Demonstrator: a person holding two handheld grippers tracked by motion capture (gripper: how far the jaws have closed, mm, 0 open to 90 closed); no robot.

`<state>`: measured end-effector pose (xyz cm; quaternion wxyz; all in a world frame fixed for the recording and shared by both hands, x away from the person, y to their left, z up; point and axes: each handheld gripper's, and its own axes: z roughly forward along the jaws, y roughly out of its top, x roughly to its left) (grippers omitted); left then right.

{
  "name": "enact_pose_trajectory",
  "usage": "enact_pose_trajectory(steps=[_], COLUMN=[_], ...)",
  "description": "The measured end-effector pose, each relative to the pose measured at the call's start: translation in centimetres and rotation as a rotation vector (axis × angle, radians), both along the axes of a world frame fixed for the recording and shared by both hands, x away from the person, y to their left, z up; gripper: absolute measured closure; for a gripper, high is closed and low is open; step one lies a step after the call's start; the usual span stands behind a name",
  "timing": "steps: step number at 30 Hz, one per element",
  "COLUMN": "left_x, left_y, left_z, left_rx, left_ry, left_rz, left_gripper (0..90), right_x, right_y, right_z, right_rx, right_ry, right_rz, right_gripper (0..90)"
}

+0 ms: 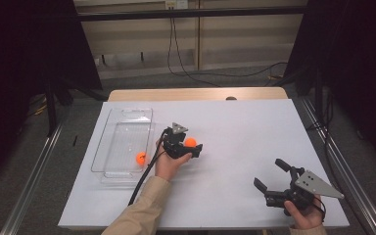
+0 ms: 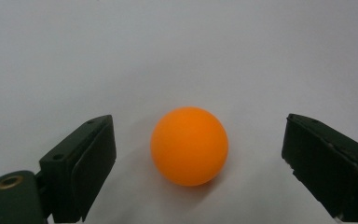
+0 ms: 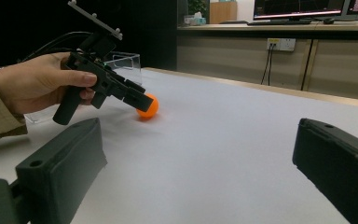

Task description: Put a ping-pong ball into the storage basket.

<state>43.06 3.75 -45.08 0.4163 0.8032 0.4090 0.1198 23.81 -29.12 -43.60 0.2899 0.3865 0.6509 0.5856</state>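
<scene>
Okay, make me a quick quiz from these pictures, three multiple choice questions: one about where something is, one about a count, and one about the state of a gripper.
1. Where is the ball that lies away from the grippers?
A. In the clear tray
B. On the floor
C. Under the right gripper

2. How many orange balls are in sight?
A. One
B. Two
C. Four

3. How do the left gripper's jaws stand at the ball on the table?
A. Clamped on it
B. Apart, the ball between them untouched
C. Shut beside it

Answers:
1 A: one orange ball lies inside the clear tray.
2 B: that one plus the ball on the table.
3 B: the left gripper shows a gap on each side of the ball; the right gripper rests apart.
</scene>
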Motion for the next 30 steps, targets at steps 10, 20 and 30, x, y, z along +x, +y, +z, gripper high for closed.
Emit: enact_pose_trajectory(steps=[10, 20, 30], left_x=[0.22, 0.33, 0.46], left_y=[0.11, 0.07, 0.24], left_z=[-0.22, -0.48, -0.44], left_rx=[0.001, 0.017, 0.011], left_ry=[0.013, 0.013, 0.018], left_rz=[0.016, 0.015, 0.001], left_gripper=[11.5, 20.0, 32.0], right_x=[0.01, 0.01, -0.02], right_y=[0.06, 0.01, 0.02], right_z=[-0.02, -0.02, -0.02], right_rx=[0.001, 0.001, 0.001], right_ry=[0.002, 0.001, 0.001], right_rz=[0.000, 0.000, 0.001], right_gripper=[1.5, 1.5, 1.5])
